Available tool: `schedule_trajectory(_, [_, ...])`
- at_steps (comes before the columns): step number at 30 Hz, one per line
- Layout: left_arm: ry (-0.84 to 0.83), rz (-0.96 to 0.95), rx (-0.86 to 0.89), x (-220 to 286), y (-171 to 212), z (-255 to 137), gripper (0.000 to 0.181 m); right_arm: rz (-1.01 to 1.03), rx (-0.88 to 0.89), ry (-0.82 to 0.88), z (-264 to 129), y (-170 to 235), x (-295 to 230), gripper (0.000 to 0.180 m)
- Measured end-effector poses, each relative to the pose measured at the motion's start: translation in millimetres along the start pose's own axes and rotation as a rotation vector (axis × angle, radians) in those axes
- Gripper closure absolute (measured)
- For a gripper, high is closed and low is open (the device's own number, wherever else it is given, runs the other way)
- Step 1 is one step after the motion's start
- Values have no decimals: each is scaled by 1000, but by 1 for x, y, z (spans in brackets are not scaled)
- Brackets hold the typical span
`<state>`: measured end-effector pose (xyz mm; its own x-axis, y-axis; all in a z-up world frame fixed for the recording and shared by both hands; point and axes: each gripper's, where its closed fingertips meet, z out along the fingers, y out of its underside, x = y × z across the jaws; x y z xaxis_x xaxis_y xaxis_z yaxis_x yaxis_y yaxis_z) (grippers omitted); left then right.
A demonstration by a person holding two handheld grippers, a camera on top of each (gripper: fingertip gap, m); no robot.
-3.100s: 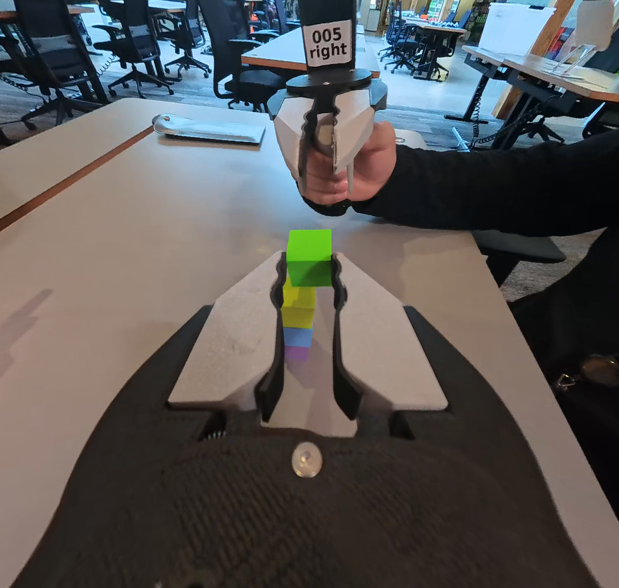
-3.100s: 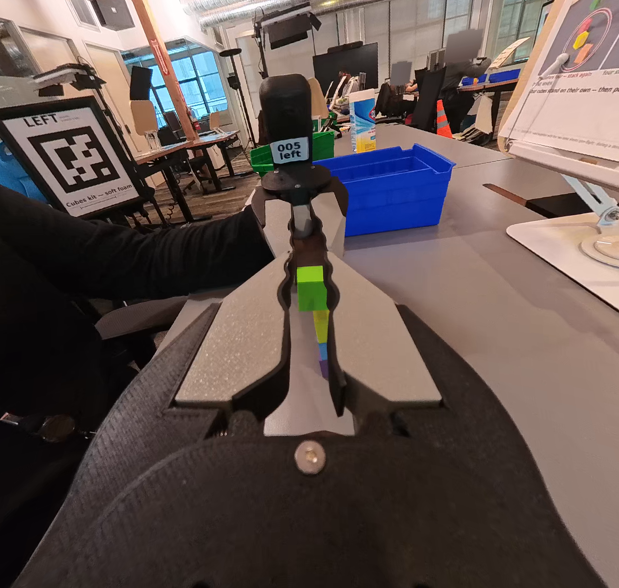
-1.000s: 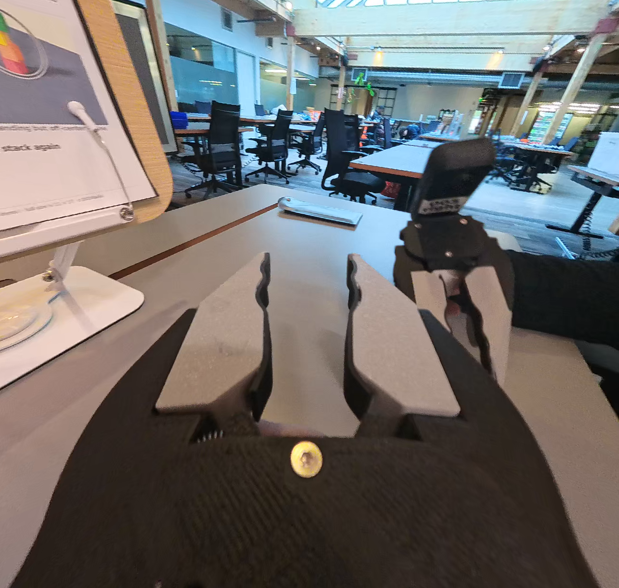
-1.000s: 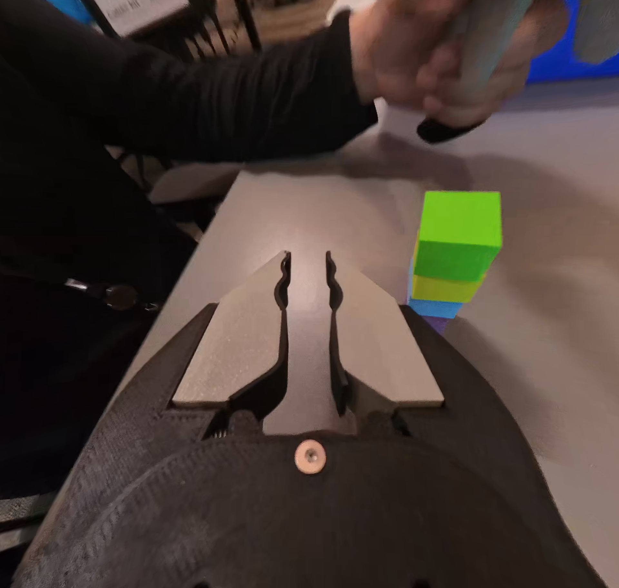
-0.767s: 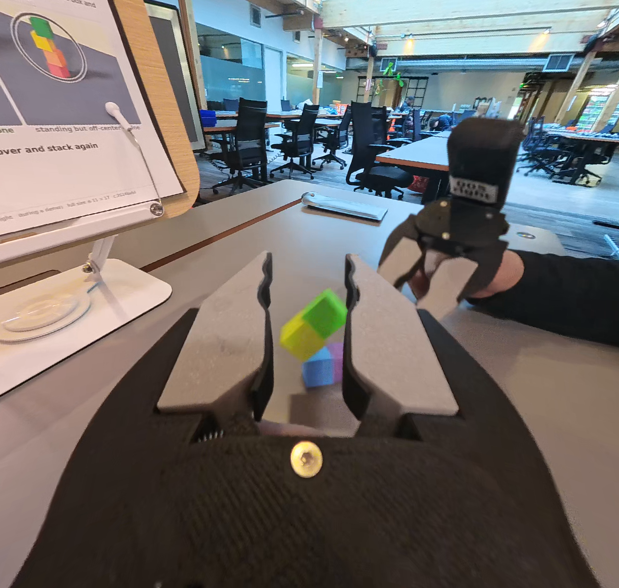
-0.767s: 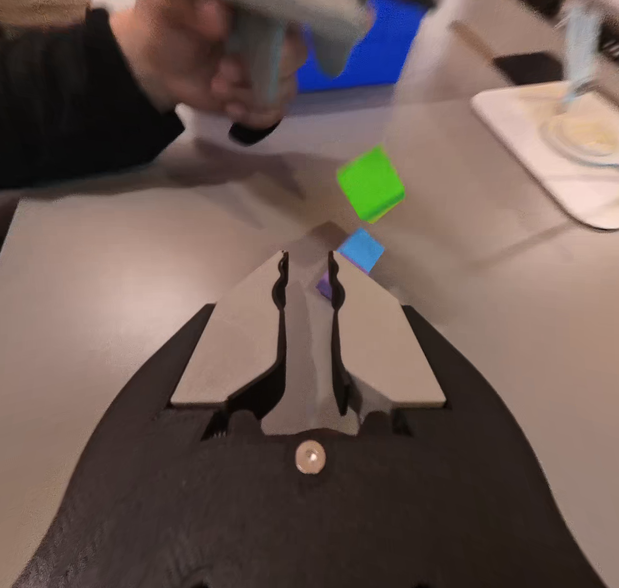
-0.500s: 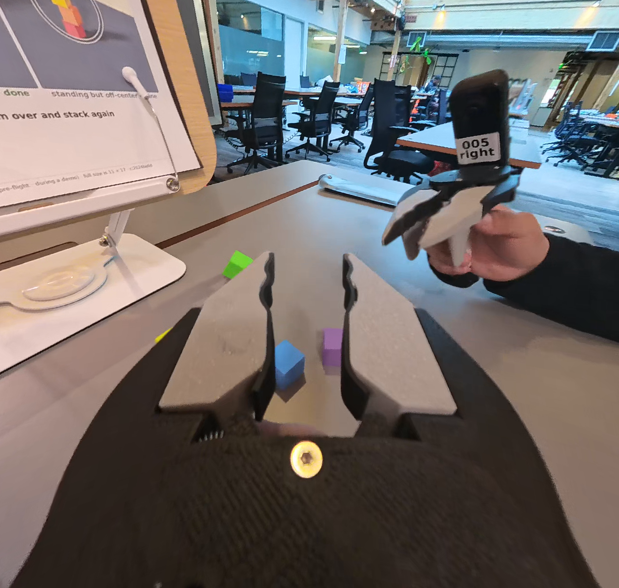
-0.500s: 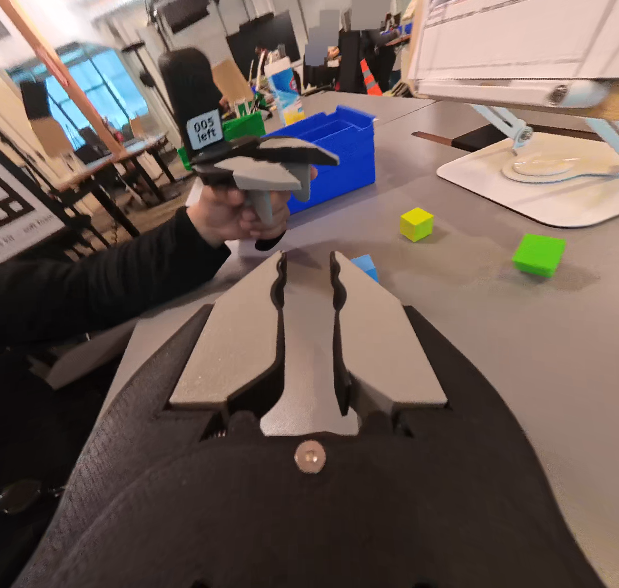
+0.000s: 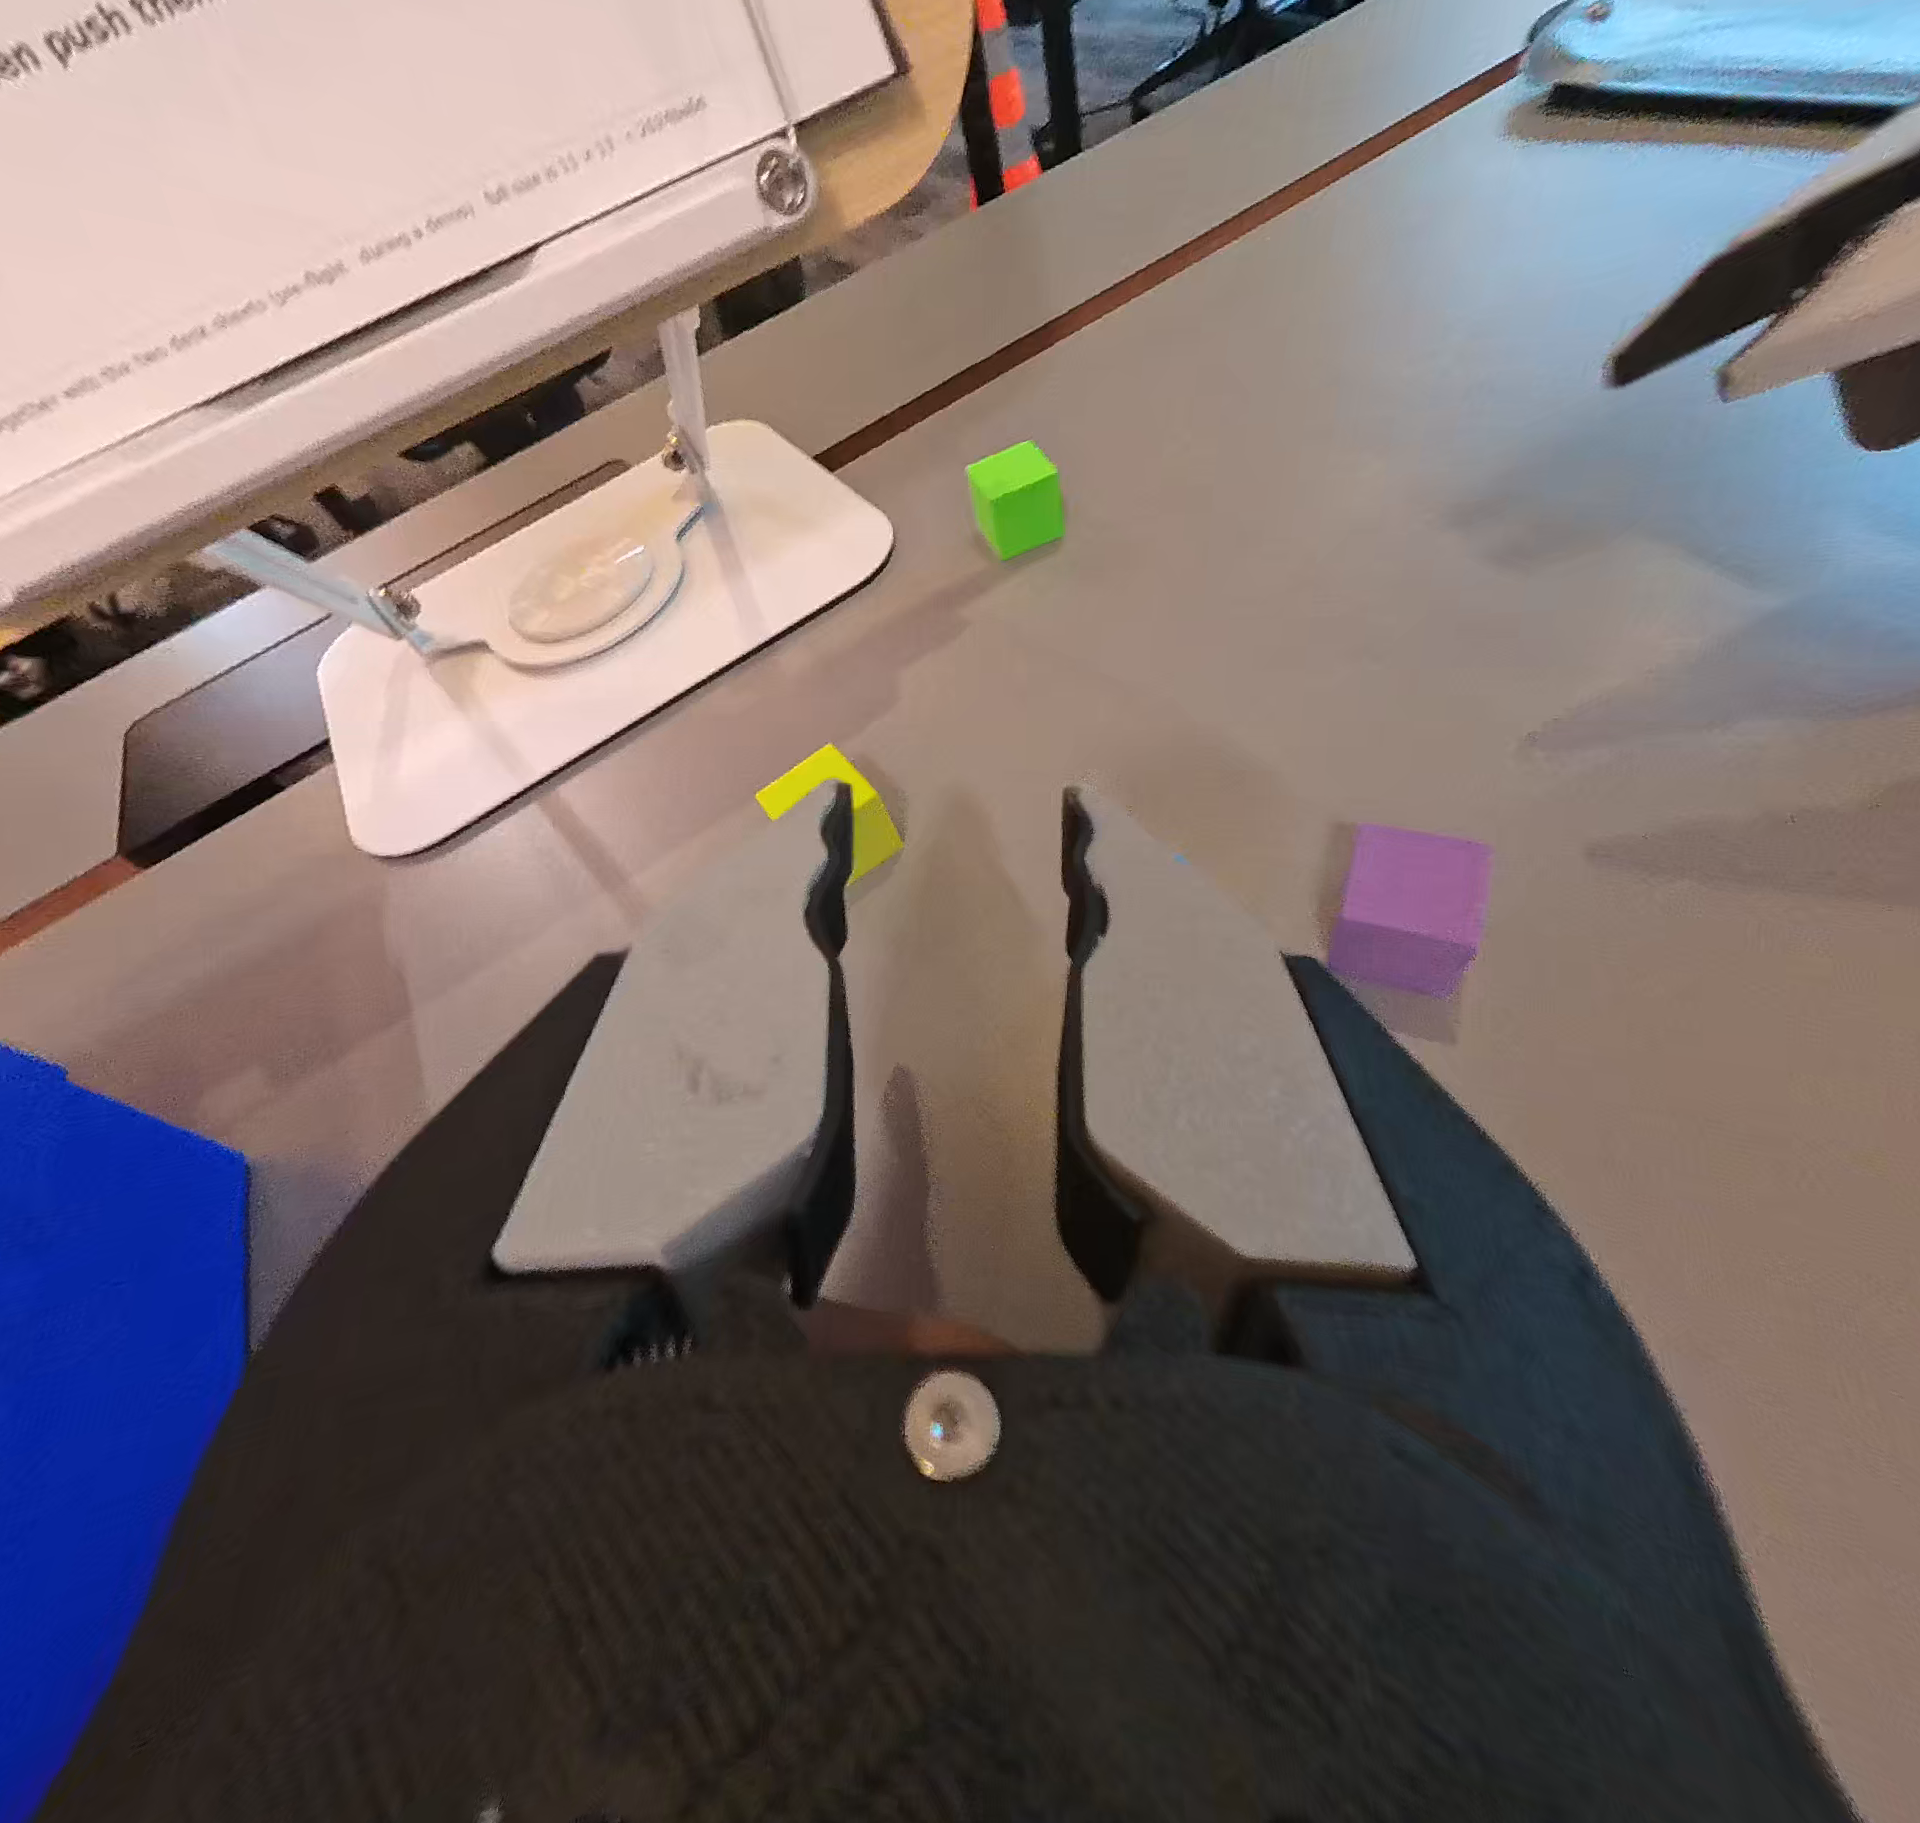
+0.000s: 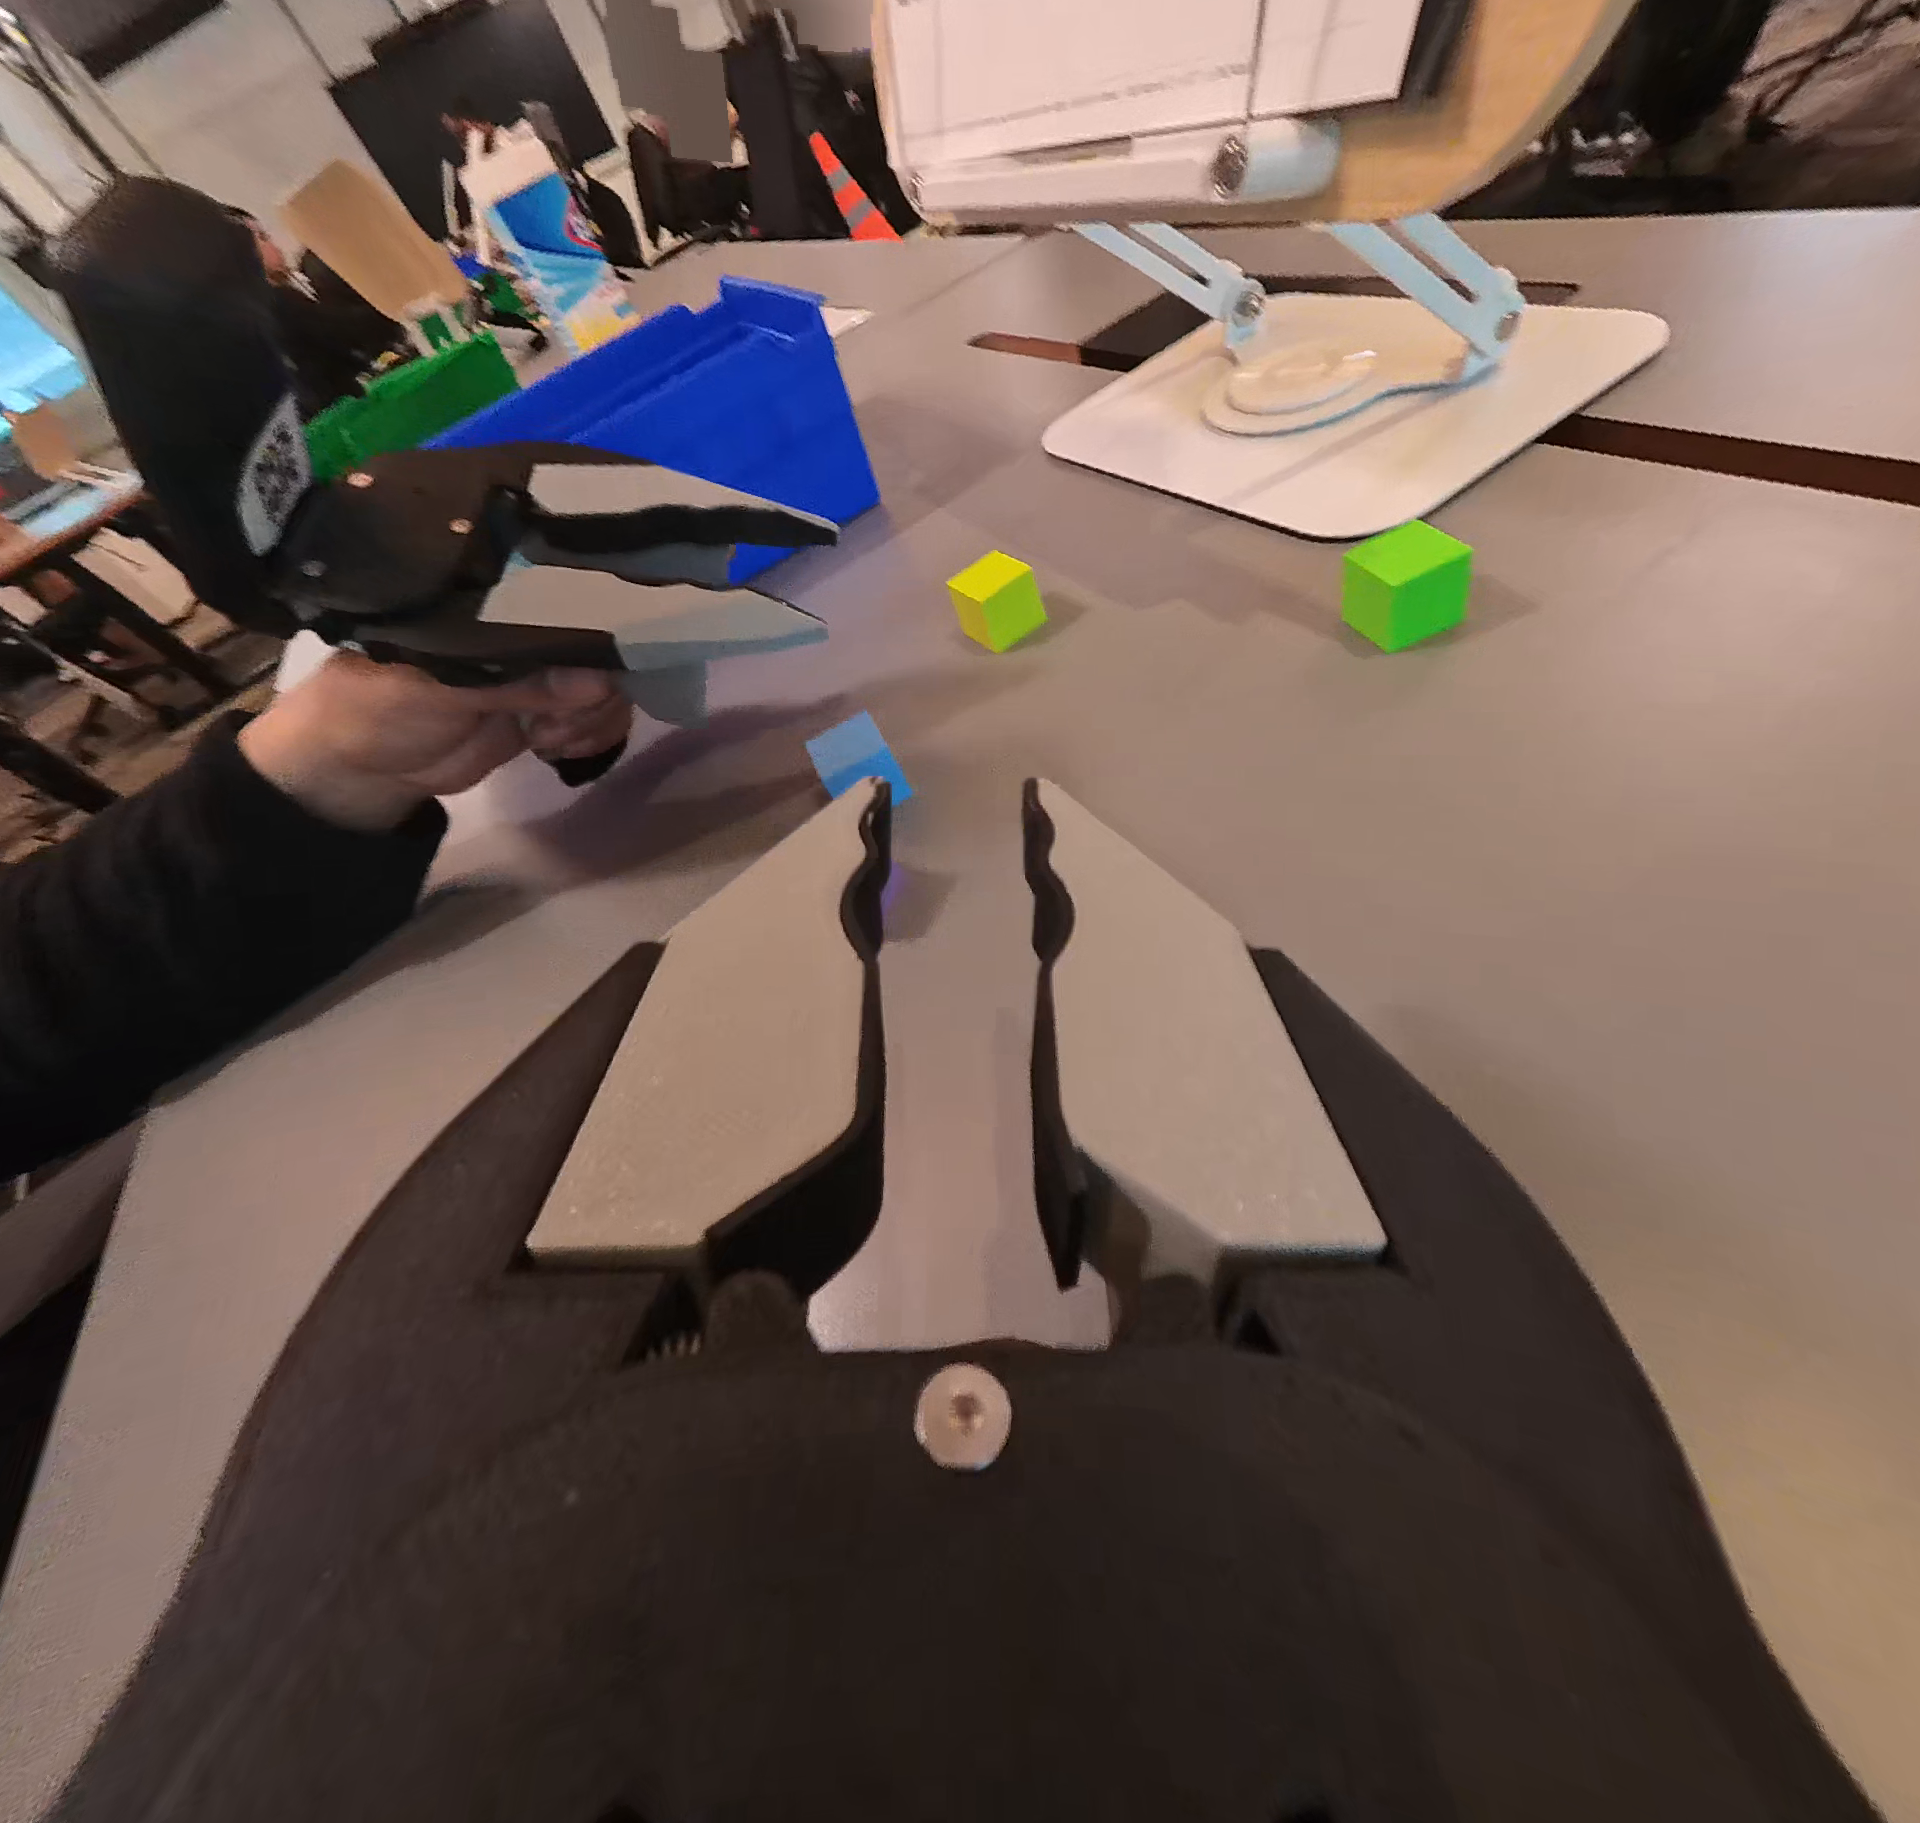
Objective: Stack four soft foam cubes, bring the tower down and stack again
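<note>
While the tower lies undone, four cubes are counted singly on the grey table (image 10: 1558, 838), none touching another. The green cube (image 9: 1015, 498) is seen just beside the white base of the stand (image 9: 603, 630), farthest from both grippers. The yellow cube (image 9: 868, 817) is partly covered in the left wrist view by a finger of the left gripper (image 9: 945, 817); in the right wrist view it is shown whole (image 10: 995, 599), well apart from the green one (image 10: 1407, 584). The purple cube (image 9: 1410, 906) is set to the right of the left gripper's fingers. The blue cube (image 10: 857, 755) is found just past the tip of the right gripper (image 10: 954, 799), under the left gripper (image 10: 821, 578) as seen from there (in the left wrist view it is hidden behind the right-hand finger).

Two grippers are shown, each with its jaws parted by a clear gap and nothing held between them. The left one is held in a hand (image 10: 416, 734) above the table. Only the blurred finger tips of the right gripper (image 9: 1766, 319) are caught at the edge of the left wrist view.

One blue bin (image 10: 707, 402) is placed beyond the left gripper, with a green bin (image 10: 416, 412) behind it. One board (image 10: 1195, 38) on the stand rises over the far side of the table. An orange cone (image 9: 1003, 111) is seen beyond the table.
</note>
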<state>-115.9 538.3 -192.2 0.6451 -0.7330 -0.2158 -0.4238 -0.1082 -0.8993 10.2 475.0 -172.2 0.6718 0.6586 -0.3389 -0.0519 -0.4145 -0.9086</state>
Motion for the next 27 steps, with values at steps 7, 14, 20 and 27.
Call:
schedule_trajectory(7, [-66,2,-48,-12,12,6,132,-82,-163,163,5,29,28,152])
schedule_trajectory(14, [-52,-1,-55,-10,15,7,132,-190,-382,311,9,62,49,134])
schedule_trajectory(20, [-93,95,-70,-10,17,9,132,-235,-438,355,9,70,53,130])
schedule_trajectory(27, [-4,142,-43,8,10,6,138,-228,-439,349,9,70,53,127])
